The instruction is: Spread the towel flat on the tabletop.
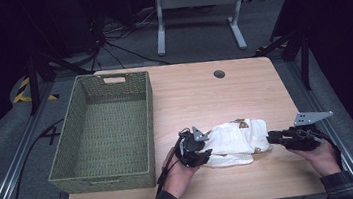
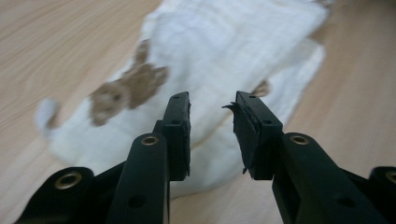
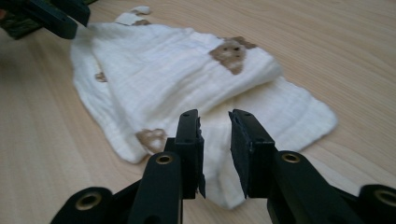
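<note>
Cloth (image 1: 234, 142), white w/ brown bear prints, lies folded on the table's (image 1: 199, 92) near half, right of centre, between the two grippers. Left gripper (image 1: 205, 146) sits at the cloth's left end; in the left gripper view (image 2: 212, 128) its jaws stand a little apart, nothing pinched betw. them, fabric lying just beyond and under the tips. Pads aren't pressing on it. Right gripper (image 1: 271, 138) is at the cloth's right end, tips at the edge; in the right gripper view (image 3: 215, 140) its jaws also have a narrow gap, no cloth clamped, the cloth (image 3: 187, 74) spread ahead of them w/ a lower layer sticking out to one side. Each gripper is held by a hand coming in from the near edge, plaid sleeves showing.

Further out: green woven basket (image 1: 147, 128) on the table's left side, its right wall near the left gripper but apart from it. Small round dark grommet (image 1: 219, 74) at the table's far edge. Beyond the table, a white stand's (image 1: 198, 6) legs on grey floor and loose cables.
</note>
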Available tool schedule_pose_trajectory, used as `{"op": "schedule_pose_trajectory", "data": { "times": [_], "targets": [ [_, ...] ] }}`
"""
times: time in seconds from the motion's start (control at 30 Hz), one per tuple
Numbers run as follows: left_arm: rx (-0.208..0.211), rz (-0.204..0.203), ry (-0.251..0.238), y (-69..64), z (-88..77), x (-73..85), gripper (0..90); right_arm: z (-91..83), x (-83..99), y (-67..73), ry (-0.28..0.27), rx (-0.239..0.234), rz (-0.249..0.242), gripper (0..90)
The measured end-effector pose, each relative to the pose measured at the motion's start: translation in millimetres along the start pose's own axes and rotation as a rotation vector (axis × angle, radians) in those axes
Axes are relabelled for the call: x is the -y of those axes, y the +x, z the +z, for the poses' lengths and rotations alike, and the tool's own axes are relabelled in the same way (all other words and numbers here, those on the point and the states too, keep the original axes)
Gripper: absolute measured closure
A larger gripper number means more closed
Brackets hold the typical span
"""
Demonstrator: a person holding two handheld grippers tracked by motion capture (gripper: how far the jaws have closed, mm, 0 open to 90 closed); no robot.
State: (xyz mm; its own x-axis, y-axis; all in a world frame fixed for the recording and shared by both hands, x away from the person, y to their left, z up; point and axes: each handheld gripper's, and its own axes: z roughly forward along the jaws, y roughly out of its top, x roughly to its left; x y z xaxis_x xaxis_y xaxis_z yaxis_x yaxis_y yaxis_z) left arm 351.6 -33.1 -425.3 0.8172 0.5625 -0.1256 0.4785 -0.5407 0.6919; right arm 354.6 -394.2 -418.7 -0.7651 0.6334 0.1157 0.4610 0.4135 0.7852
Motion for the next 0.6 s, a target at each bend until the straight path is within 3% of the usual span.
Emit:
{"op": "schedule_pose_trajectory", "data": {
  "times": [0.3,0.5,0.6],
  "targets": [
    [0.09,0.086,0.027,-28.0,28.4,-8.7,66.2,26.1,-2.3,20.8,0.069,-0.088,-0.062,64.9],
    [0.095,0.147,0.029,-40.3,48.3,-16.9,63.7,36.0,-1.7,25.7,0.099,-0.098,-0.091,63.6],
    [0.084,0.165,0.058,-40.1,54.2,-17.9,64.9,39.3,-1.8,26.0,0.113,-0.096,-0.097,64.9]
  ]
}}
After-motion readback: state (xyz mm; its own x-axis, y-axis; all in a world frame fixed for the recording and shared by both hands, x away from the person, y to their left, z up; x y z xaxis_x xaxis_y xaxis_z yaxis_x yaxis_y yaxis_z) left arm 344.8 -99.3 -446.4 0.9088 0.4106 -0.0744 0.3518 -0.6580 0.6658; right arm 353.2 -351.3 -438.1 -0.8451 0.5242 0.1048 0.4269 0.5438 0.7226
